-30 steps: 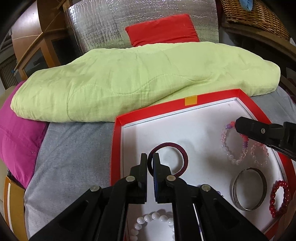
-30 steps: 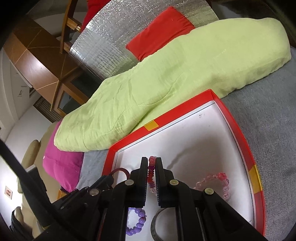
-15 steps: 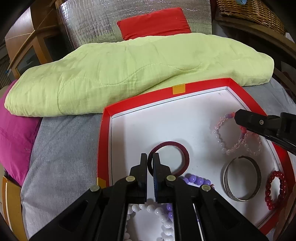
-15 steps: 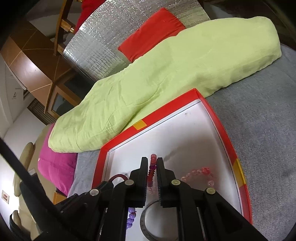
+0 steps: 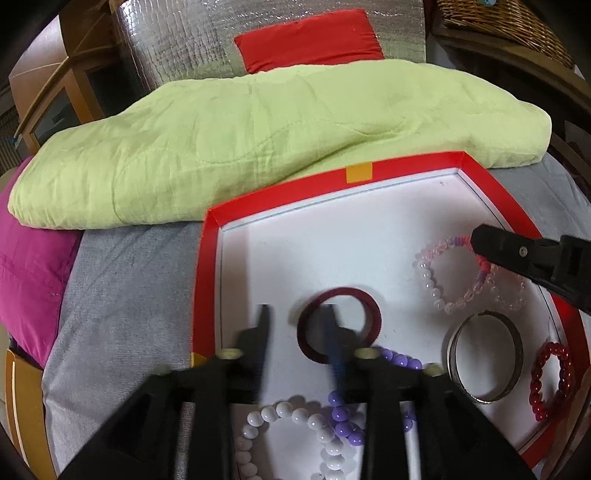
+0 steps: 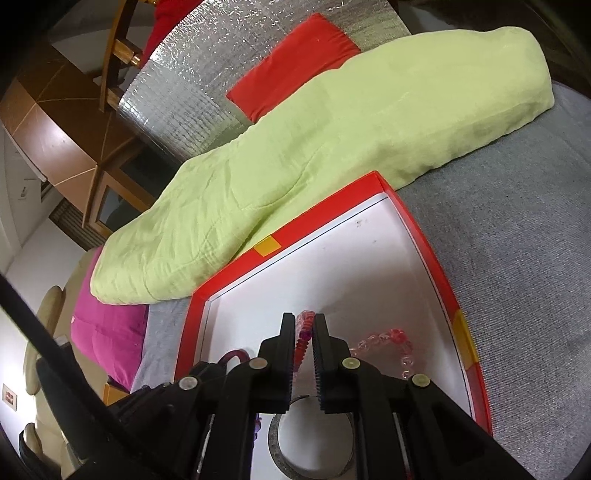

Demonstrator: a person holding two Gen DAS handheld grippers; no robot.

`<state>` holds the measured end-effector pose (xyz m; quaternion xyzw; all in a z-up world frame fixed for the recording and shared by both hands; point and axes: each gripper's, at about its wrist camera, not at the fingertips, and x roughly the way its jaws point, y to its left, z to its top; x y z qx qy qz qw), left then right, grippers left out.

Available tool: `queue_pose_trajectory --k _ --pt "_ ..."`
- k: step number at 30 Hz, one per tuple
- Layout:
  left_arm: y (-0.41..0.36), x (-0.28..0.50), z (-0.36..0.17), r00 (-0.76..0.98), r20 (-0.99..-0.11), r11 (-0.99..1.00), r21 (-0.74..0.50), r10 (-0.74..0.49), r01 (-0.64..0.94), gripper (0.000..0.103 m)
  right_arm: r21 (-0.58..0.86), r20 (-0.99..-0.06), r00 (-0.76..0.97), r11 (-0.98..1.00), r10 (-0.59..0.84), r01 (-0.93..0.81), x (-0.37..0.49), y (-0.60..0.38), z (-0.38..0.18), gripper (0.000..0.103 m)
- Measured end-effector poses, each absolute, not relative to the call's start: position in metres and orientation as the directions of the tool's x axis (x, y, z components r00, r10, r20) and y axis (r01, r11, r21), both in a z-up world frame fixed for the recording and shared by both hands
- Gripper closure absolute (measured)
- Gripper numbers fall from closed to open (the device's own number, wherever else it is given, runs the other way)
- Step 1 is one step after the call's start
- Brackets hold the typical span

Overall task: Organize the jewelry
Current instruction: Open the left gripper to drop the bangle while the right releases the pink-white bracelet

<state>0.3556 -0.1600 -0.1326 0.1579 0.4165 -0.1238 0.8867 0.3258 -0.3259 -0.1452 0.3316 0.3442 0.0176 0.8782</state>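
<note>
A red-rimmed white tray (image 5: 207, 266) lies on a grey cloth and holds the jewelry. My left gripper (image 5: 297, 317) is open, its blurred fingers either side of the near rim of a dark red ring bracelet (image 5: 371, 301) that lies on the tray. My right gripper (image 6: 303, 326) is nearly shut on a pink and purple beaded bracelet (image 6: 302, 334); it also shows in the left wrist view (image 5: 430, 280), lying at the tray's right. A silver bangle (image 5: 511, 350), red beads (image 5: 535, 384), purple beads (image 5: 341, 421) and white beads (image 5: 295, 411) lie nearby.
A light green folded quilt (image 5: 258, 140) lies just behind the tray. A magenta cushion (image 5: 29, 277) is at the left. A silver foil panel with a red cloth (image 5: 310, 37) stands behind. A wicker basket (image 5: 506, 22) is at the back right.
My left gripper has opened and let go of the dark red ring bracelet, which now lies on the tray. The left camera has pulled back. My right gripper stays on the pink bracelet.
</note>
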Motion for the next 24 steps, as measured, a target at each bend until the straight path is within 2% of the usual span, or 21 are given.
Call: queue_pose_trajectory --k 1,2,4,5,6,7,11,16,24 --pt "-0.16 0.356 -0.131 0.632 -0.771 0.922 0.185 -0.079 0.341 0.05 0.594 -0.594 0.762 0.78 0.258 0.199 0.326 -0.325 -0.145 0.09" --pt "-0.16 0.356 -0.13 0.638 -0.767 0.923 0.188 -0.076 0.336 0.049 0.592 -0.598 0.76 0.78 0.255 0.203 0.327 -0.325 -0.146 0.089" --pt "-0.159 0.357 -0.127 0.639 -0.765 0.925 0.182 -0.081 0.334 0.048 0.595 -0.597 0.761 0.776 0.254 0.208 0.326 -0.326 -0.146 0.073" --pt "-0.158 0.357 -0.126 0.638 -0.766 0.927 0.179 -0.079 0.331 0.047 0.596 -0.597 0.763 0.774 0.249 0.213 0.326 -0.327 -0.145 0.069" --pt "-0.157 0.358 -0.126 0.637 -0.767 0.929 0.178 -0.076 0.325 0.044 0.598 -0.592 0.767 0.772 0.245 0.214 0.325 -0.328 -0.145 0.061" --pt "-0.156 0.358 -0.125 0.639 -0.766 0.93 0.18 -0.073 0.322 0.042 0.598 -0.589 0.771 0.773 0.243 0.214 0.324 -0.329 -0.144 0.06" --pt "-0.152 0.359 -0.12 0.644 -0.764 0.936 0.191 -0.047 0.294 0.04 0.595 -0.576 0.781 0.779 0.243 0.196 0.32 -0.329 -0.137 0.06" --pt "-0.147 0.35 -0.105 0.673 -0.739 0.946 0.194 -0.035 0.261 0.032 0.575 -0.569 0.789 0.799 0.234 0.178 0.315 -0.327 -0.125 0.06" --pt "-0.14 0.327 -0.081 0.724 -0.689 0.951 0.219 -0.009 0.22 0.031 0.506 -0.601 0.778 0.841 0.184 0.191 0.306 -0.324 -0.116 0.06"
